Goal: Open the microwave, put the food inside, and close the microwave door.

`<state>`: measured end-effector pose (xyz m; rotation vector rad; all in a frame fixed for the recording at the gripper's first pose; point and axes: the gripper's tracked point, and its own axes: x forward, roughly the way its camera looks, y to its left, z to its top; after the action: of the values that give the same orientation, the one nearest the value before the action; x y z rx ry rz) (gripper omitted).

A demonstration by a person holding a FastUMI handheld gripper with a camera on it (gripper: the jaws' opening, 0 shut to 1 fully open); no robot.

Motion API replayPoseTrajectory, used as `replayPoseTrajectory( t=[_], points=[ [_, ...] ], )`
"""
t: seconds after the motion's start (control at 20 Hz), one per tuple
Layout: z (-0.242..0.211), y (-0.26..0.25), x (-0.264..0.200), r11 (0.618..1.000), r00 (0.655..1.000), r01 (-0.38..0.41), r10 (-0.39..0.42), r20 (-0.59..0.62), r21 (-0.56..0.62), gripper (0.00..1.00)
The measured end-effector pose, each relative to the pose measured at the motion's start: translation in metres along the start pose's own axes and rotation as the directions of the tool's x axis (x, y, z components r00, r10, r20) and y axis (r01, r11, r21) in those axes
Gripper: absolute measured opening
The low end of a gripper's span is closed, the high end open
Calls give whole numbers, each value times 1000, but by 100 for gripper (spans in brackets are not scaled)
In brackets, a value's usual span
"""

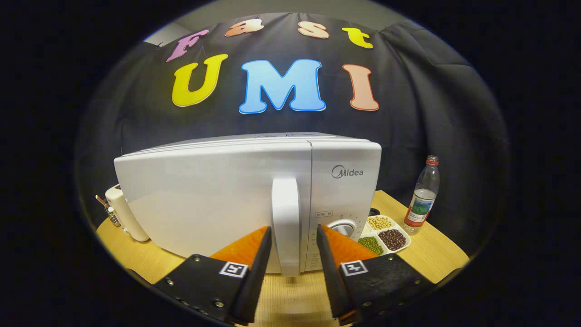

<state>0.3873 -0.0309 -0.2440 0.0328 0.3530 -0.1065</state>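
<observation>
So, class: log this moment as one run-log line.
stage: reaching door | gripper: open, fingers either side of door handle | microwave: shut | food tray: on table, right of microwave

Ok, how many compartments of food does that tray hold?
3 in the tray right of the microwave: pale beans rearmost, dark beans, green beans nearest the open gripper.
</observation>
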Motion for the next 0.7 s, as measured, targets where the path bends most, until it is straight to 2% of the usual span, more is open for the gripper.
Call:
replayPoseTrajectory(
  t=[0.05, 0.1, 0.15, 0.25, 0.3, 0.45, 0.5, 0.6, 0.7],
  points=[
    [3, 2, -1, 1000, 1000, 7, -7, 11, 1, 50],
    [4, 1, -1, 1000, 1000, 21, -21, 21, -11, 34],
    [7, 2, -4, 999, 999, 32, -32, 27, -25, 29],
    [7, 0, -1, 999, 999, 48, -48, 21, -13, 30],
    [9, 1, -7, 999, 999, 38, -38, 19, 15, 21],
    [10, 4, -7, 997, 1000, 2, -3, 14, 73, 21],
    [9, 6, -13, 997, 1000, 7, -8, 8, 76, 11],
    [1, 5, -27, 999, 999, 33, -34, 24, 24, 10],
    [-2, 12, -51, 999, 999, 12, -13, 34, 29, 11]
  ],
)
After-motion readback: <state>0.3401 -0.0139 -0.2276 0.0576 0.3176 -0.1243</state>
